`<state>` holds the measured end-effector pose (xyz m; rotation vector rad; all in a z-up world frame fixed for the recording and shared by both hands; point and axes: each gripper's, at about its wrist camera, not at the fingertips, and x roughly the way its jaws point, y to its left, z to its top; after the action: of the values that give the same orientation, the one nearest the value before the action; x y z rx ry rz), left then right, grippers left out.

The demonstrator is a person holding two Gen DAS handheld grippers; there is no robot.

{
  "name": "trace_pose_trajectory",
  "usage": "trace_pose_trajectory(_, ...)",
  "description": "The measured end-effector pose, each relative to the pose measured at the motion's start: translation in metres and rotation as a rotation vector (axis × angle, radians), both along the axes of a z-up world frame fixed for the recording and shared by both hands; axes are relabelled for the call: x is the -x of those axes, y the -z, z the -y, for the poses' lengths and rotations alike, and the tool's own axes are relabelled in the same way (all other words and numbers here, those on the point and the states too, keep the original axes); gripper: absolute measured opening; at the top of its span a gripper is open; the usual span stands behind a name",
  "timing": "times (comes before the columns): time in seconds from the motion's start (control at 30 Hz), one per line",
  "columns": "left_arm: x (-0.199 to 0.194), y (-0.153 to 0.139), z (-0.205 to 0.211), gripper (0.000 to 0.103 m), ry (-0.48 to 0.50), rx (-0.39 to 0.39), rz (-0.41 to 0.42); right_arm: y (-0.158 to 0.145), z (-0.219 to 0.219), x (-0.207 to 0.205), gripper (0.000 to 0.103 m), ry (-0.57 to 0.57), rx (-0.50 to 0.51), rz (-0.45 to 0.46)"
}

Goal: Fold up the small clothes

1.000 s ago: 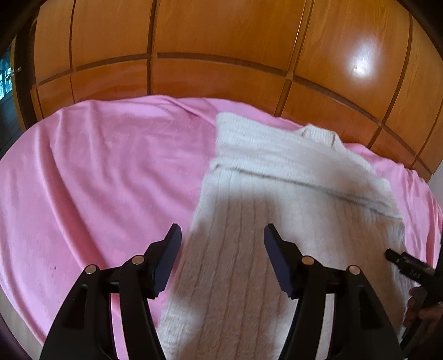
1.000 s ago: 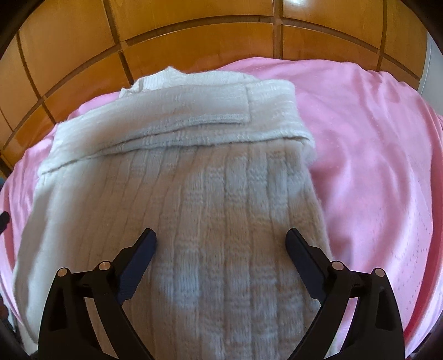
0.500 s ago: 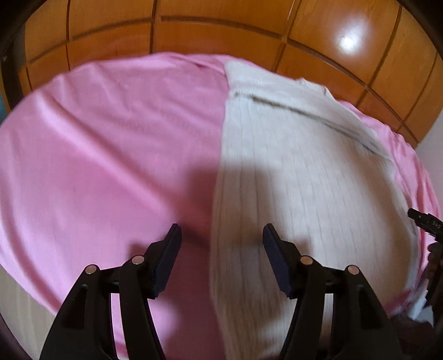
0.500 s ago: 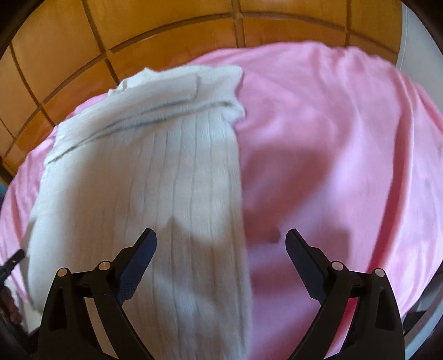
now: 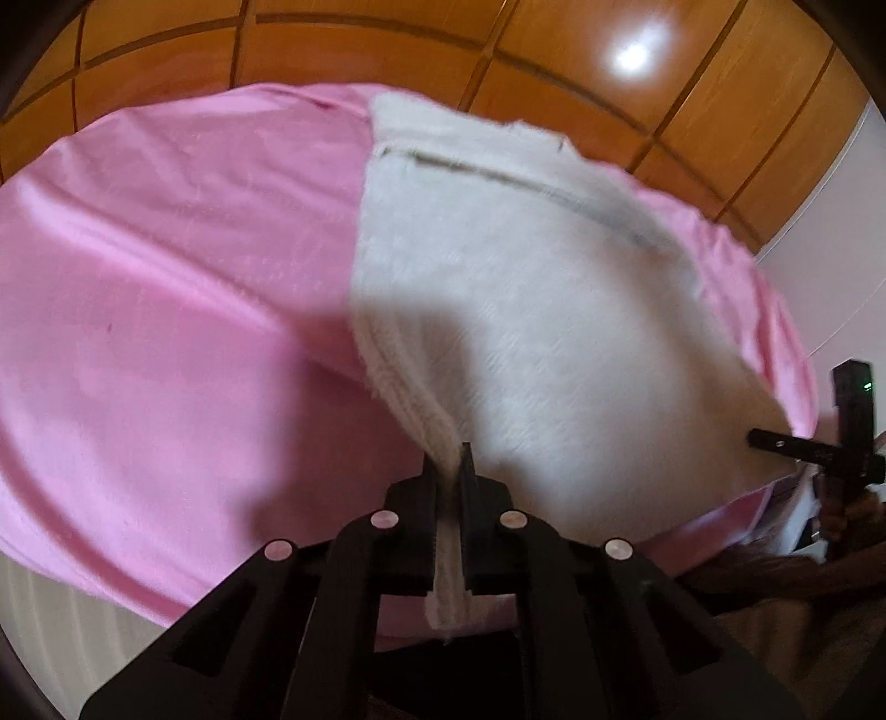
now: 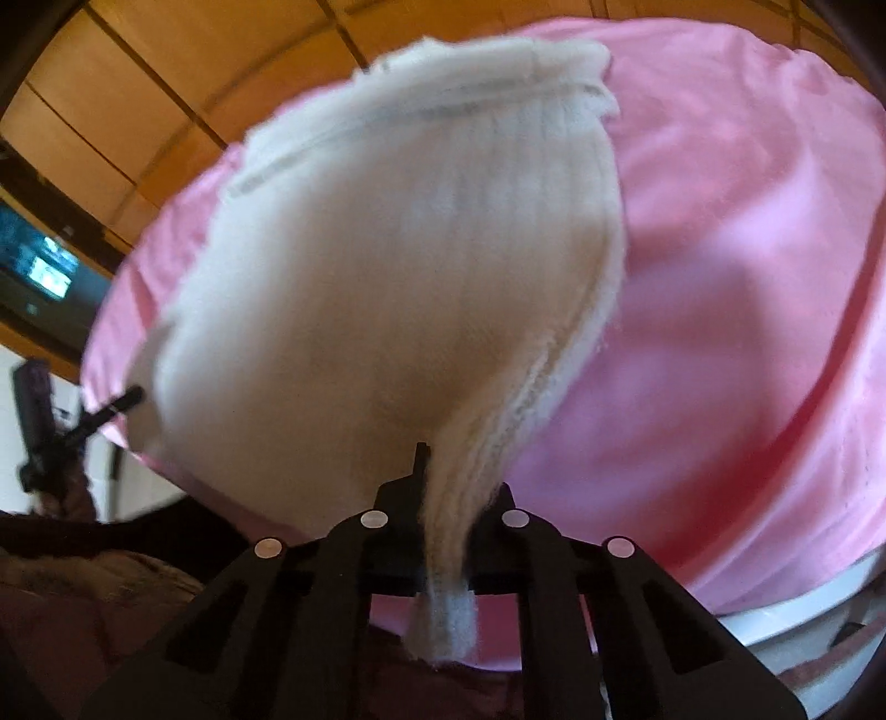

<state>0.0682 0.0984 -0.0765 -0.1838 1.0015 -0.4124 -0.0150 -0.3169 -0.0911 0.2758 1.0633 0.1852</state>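
Observation:
A white ribbed knit sweater (image 5: 526, 288) lies on a pink bedsheet (image 5: 166, 310), its sleeves folded across the far end. My left gripper (image 5: 449, 459) is shut on the sweater's near left hem corner, which is pulled up off the sheet. My right gripper (image 6: 443, 476) is shut on the near right hem corner of the sweater (image 6: 387, 266), also lifted. The right gripper (image 5: 797, 446) shows at the right edge of the left wrist view; the left gripper (image 6: 111, 407) shows at the left edge of the right wrist view.
A wooden panelled wardrobe (image 5: 387, 50) stands behind the bed. The pink sheet (image 6: 747, 277) spreads wide to both sides of the sweater. The bed's near edge (image 5: 83, 598) runs just below the grippers. A white wall (image 5: 830, 260) is at the right.
Both grippers have pulled back to the sweater's near hem and gone from open to shut on its two corners. The hem is now lifted off the sheet.

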Motion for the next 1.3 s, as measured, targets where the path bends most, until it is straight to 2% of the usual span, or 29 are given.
trace_pose_trajectory(0.2, -0.022, -0.038, -0.009, 0.005, 0.015, 0.174, 0.040, -0.038, 0.010, -0.033, 0.008, 0.030, -0.106, 0.143)
trace_pose_trajectory(0.33, -0.071, -0.051, -0.003, 0.005, -0.003, 0.245, 0.071, -0.045, 0.027, -0.076, 0.007, 0.105, -0.115, 0.182)
trace_pose_trajectory(0.47, -0.135, -0.047, 0.006, 0.005, -0.082, 0.233, 0.036, -0.043, 0.048, -0.122, 0.007, 0.187, -0.117, 0.182)
trace_pose_trajectory(0.53, -0.167, -0.042, 0.010, 0.010, -0.116, 0.219, 0.014, -0.043, 0.057, -0.139, 0.007, 0.199, -0.133, 0.193)
trace_pose_trajectory(0.57, -0.179, -0.040, 0.011, 0.018, -0.136, 0.200, 0.016, -0.045, 0.062, -0.146, 0.014, 0.206, -0.143, 0.203)
trace_pose_trajectory(0.6, -0.187, -0.037, 0.009, 0.035, -0.187, 0.173, 0.005, -0.046, 0.066, -0.152, 0.024, 0.225, -0.153, 0.210)
trace_pose_trajectory(0.63, -0.192, -0.034, 0.003, 0.040, -0.237, 0.184, -0.001, -0.048, 0.070, -0.153, 0.056, 0.242, -0.164, 0.222)
trace_pose_trajectory(0.67, -0.193, -0.032, -0.002, 0.045, -0.248, 0.213, 0.002, -0.051, 0.075, -0.149, 0.077, 0.260, -0.176, 0.248)
trace_pose_trajectory(0.7, -0.192, -0.029, -0.008, 0.048, -0.260, 0.216, 0.002, -0.051, 0.076, -0.144, 0.080, 0.268, -0.174, 0.260)
trace_pose_trajectory(0.8, -0.181, -0.015, -0.019, 0.053, -0.275, 0.190, 0.008, -0.043, 0.083, -0.125, 0.080, 0.280, -0.148, 0.246)
trace_pose_trajectory(0.93, -0.160, 0.015, -0.025, 0.055, -0.172, 0.179, -0.031, -0.012, 0.080, -0.100, 0.080, 0.269, -0.093, 0.169)
trace_pose_trajectory(0.97, -0.153, 0.021, -0.025, 0.059, -0.151, 0.191, -0.040, -0.005, 0.078, -0.097, 0.080, 0.264, -0.090, 0.157)
trace_pose_trajectory(1.03, -0.142, 0.030, -0.025, 0.066, -0.115, 0.224, -0.060, 0.007, 0.071, -0.096, 0.080, 0.257, -0.064, 0.148)
trace_pose_trajectory(1.13, -0.137, 0.033, -0.011, 0.065, -0.068, 0.216, -0.054, 0.008, 0.057, -0.111, 0.072, 0.234, -0.018, 0.165)
trace_pose_trajectory(1.17, -0.137, 0.033, -0.011, 0.063, -0.063, 0.217, -0.054, 0.007, 0.053, -0.118, 0.068, 0.229, 0.002, 0.166)
trace_pose_trajectory(1.2, -0.138, 0.033, -0.009, 0.049, -0.067, 0.214, -0.052, 0.005, 0.051, -0.121, 0.064, 0.225, 0.016, 0.166)
trace_pose_trajectory(1.23, -0.141, 0.034, -0.007, 0.041, -0.071, 0.206, -0.060, 0.005, 0.050, -0.125, 0.053, 0.220, 0.026, 0.163)
trace_pose_trajectory(1.27, -0.145, 0.036, -0.006, 0.024, -0.076, 0.202, -0.073, 0.005, 0.049, -0.128, 0.035, 0.220, 0.027, 0.158)
trace_pose_trajectory(1.3, -0.147, 0.037, -0.006, 0.017, -0.087, 0.200, -0.074, 0.003, 0.050, -0.130, 0.026, 0.223, 0.018, 0.152)
